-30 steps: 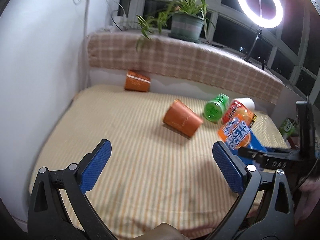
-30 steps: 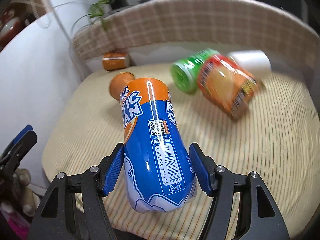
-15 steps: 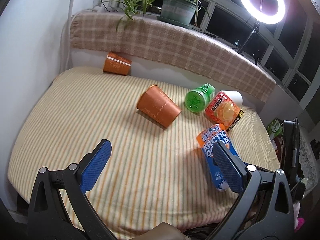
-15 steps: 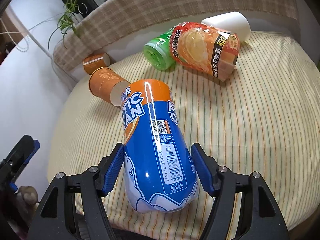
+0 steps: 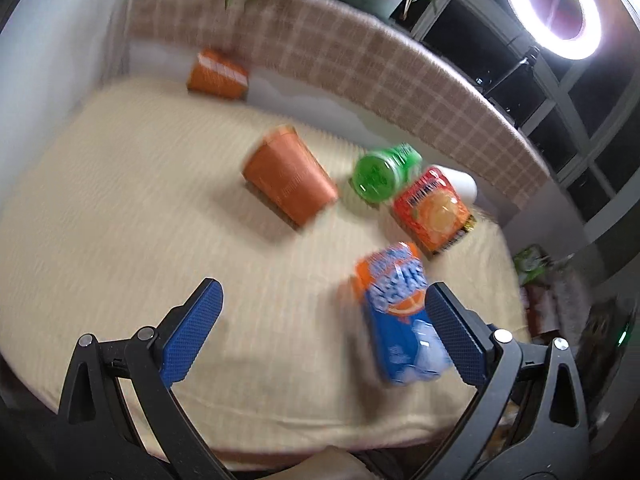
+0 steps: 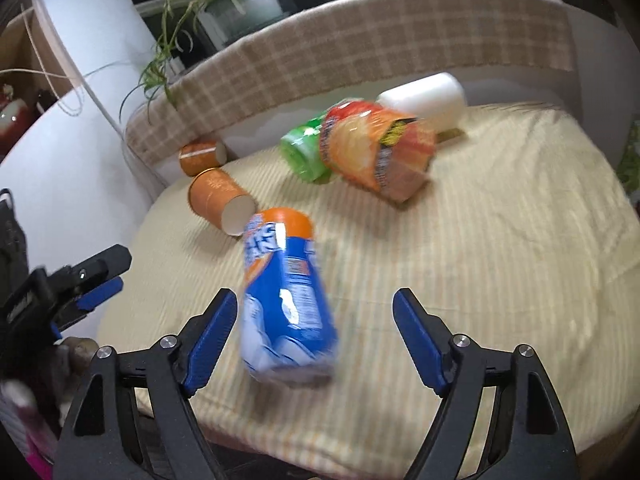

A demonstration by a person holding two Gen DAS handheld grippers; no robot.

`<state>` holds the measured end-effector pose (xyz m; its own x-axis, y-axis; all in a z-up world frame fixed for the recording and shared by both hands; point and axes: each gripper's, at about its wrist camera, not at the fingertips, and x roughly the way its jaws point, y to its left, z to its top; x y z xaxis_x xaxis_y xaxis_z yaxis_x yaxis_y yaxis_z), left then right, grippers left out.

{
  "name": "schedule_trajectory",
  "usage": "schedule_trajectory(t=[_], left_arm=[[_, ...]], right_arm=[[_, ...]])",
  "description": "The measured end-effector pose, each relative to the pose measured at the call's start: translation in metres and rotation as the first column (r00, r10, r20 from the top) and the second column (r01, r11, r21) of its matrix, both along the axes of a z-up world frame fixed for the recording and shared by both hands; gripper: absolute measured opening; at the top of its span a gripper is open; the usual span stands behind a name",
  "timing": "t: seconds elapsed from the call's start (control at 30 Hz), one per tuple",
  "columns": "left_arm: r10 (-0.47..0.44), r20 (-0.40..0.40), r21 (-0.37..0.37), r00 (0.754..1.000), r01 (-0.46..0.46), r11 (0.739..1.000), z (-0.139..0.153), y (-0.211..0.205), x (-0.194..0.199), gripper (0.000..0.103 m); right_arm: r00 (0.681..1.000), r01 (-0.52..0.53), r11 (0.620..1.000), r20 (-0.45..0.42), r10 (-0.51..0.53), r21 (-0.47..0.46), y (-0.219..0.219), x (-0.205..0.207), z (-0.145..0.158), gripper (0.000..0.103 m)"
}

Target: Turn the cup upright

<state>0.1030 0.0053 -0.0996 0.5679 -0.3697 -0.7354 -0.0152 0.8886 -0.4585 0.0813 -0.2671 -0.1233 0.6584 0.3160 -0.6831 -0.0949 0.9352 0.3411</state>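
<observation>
A blue and orange cup (image 6: 286, 304) stands on the striped table near its front edge, its image blurred; it also shows in the left wrist view (image 5: 400, 320). My right gripper (image 6: 314, 338) is open, its fingers apart on either side of the cup and not touching it. My left gripper (image 5: 324, 332) is open and empty over the table front, left of the cup. An orange paper cup (image 5: 288, 178) lies on its side mid-table, also in the right wrist view (image 6: 220, 202).
A green cup (image 5: 382, 172), an orange fruit-print cup (image 5: 434, 210) and a white cup (image 6: 424, 98) lie on their sides at the back right. Another orange cup (image 5: 218, 76) lies at the back left by the checked backrest (image 5: 360, 60). A ring light (image 5: 554, 4) stands behind.
My right gripper has opened and let go of the blue and orange cup, which now stands on the table. Both cameras have shifted and the views are blurred.
</observation>
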Motion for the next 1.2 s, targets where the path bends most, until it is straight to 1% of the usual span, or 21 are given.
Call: schedule_trajectory(t=[0.1,0.17,0.23,0.37,0.4,0.5,0.6,0.67,0.7,0.77,0.8,0.9,0.97,1.07,1.2], left_arm=[[-0.01,-0.091,-0.117,0.996,0.0,0.993,-0.012,-0.008,0.012,0.101],[-0.018,-0.137,-0.168,0.99,-0.006,0.986,-0.018,-0.017,0.019,0.098],[-0.028,-0.184,-0.201,0.983,-0.009,0.98,-0.026,-0.029,0.03,0.094],[-0.065,-0.24,-0.217,0.969,0.012,0.976,-0.04,-0.051,0.046,0.089],[-0.071,-0.253,-0.215,0.965,0.015,0.976,-0.045,-0.056,0.049,0.086],[-0.079,-0.276,-0.202,0.958,0.022,0.979,-0.055,-0.067,0.058,0.085],[-0.074,-0.298,-0.202,0.952,0.013,0.979,-0.063,-0.069,0.064,0.085],[-0.075,-0.316,-0.209,0.946,0.007,0.978,-0.069,-0.07,0.069,0.083],[-0.077,-0.324,-0.208,0.943,0.008,0.978,-0.071,-0.071,0.07,0.08],[-0.086,-0.33,-0.204,0.94,0.018,0.979,-0.073,-0.074,0.071,0.077],[-0.088,-0.33,-0.201,0.94,0.021,0.979,-0.073,-0.075,0.071,0.073],[-0.107,-0.319,-0.202,0.942,0.043,0.978,-0.072,-0.079,0.07,0.064],[-0.107,-0.301,-0.179,0.948,0.054,0.982,-0.068,-0.081,0.07,0.064],[-0.114,-0.254,-0.137,0.961,0.081,0.987,-0.059,-0.083,0.068,0.063],[-0.126,-0.154,-0.068,0.98,0.117,0.991,-0.043,-0.09,0.059,0.062]], right_arm=[[1.0,0.027,1.0,0.007,-0.027,-0.003,-0.016,-0.011,0.001,0.08],[0.999,0.037,0.999,0.005,-0.037,-0.001,-0.024,-0.017,0.001,0.08],[0.999,0.051,0.999,0.004,-0.051,0.0,-0.032,-0.024,0.001,0.08],[0.997,0.079,0.997,0.01,-0.079,0.008,-0.046,-0.032,0.001,0.08],[0.996,0.085,0.996,0.01,-0.085,0.007,-0.048,-0.033,0.0,0.08],[0.994,0.104,0.995,0.012,-0.104,0.01,-0.057,-0.038,-0.001,0.08],[0.993,0.115,0.993,0.008,-0.115,0.011,-0.063,-0.04,-0.004,0.08],[0.993,0.12,0.993,0.002,-0.12,0.009,-0.066,-0.039,-0.007,0.08],[0.992,0.124,0.992,0.0,-0.124,0.008,-0.067,-0.039,-0.009,0.08],[0.992,0.129,0.992,-0.005,-0.129,0.001,-0.069,-0.037,-0.012,0.08],[0.991,0.131,0.991,-0.006,-0.131,0.001,-0.071,-0.038,-0.013,0.08],[0.989,0.147,0.989,-0.014,-0.147,0.011,-0.076,-0.036,-0.016,0.08],[0.988,0.156,0.988,-0.016,-0.155,0.012,-0.078,-0.036,-0.016,0.08],[0.988,0.157,0.988,-0.016,-0.157,0.012,-0.08,-0.037,-0.016,0.08],[0.987,0.16,0.987,-0.018,-0.16,0.009,-0.08,-0.038,-0.017,0.08]])
